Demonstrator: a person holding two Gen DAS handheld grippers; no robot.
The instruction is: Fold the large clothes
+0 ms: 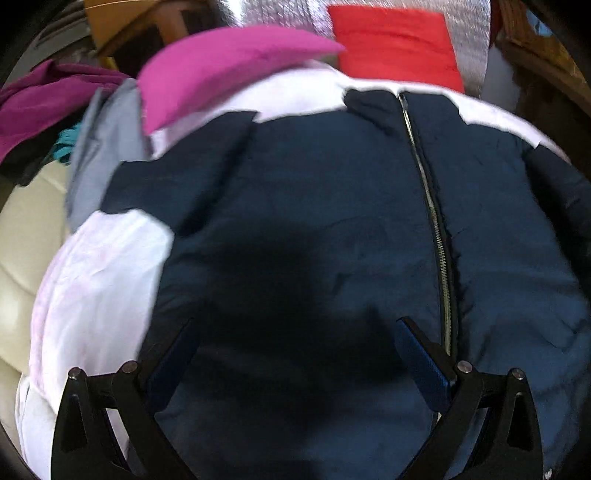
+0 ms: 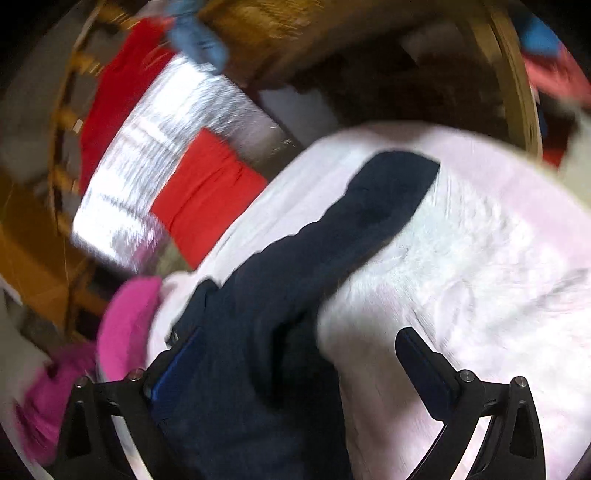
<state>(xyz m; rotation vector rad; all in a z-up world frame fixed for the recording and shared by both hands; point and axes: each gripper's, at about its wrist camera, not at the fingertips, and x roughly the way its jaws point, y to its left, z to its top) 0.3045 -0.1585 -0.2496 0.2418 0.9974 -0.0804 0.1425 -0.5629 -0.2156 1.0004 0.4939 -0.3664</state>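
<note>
A: Left view first. We see the jacket (image 1: 314, 221), navy, spread front-up on a white sheet (image 1: 96, 280), its zip (image 1: 432, 206) closed and running away from us, just right of centre.

B: And the left gripper (image 1: 295, 339)?

A: Fingers wide apart, nothing between them. The jacket body lies directly below the gap; the zip passes just beside the right-hand finger (image 1: 421, 354). We cannot tell whether the tips touch the fabric.

B: Right view. We see the right gripper (image 2: 299, 350) with its fingers also spread wide. A navy sleeve (image 2: 332, 251) of the jacket (image 2: 251, 387) runs up between them, lying against the left-hand finger (image 2: 177, 365) and clear of the other. The jaws are not clamped on it.

A: Surroundings?

B: The sheet (image 2: 461, 258) lies under the sleeve. A pink garment (image 2: 125, 325) sits at its edge, left of the gripper; a red one (image 2: 207, 199) lies farther off on a silver mat (image 2: 147, 158). The view is blurred.

A: We confirm the pink garment (image 1: 221, 70) and red garment (image 1: 395, 44) beyond the collar, with the mat (image 1: 280, 14) behind.
</note>
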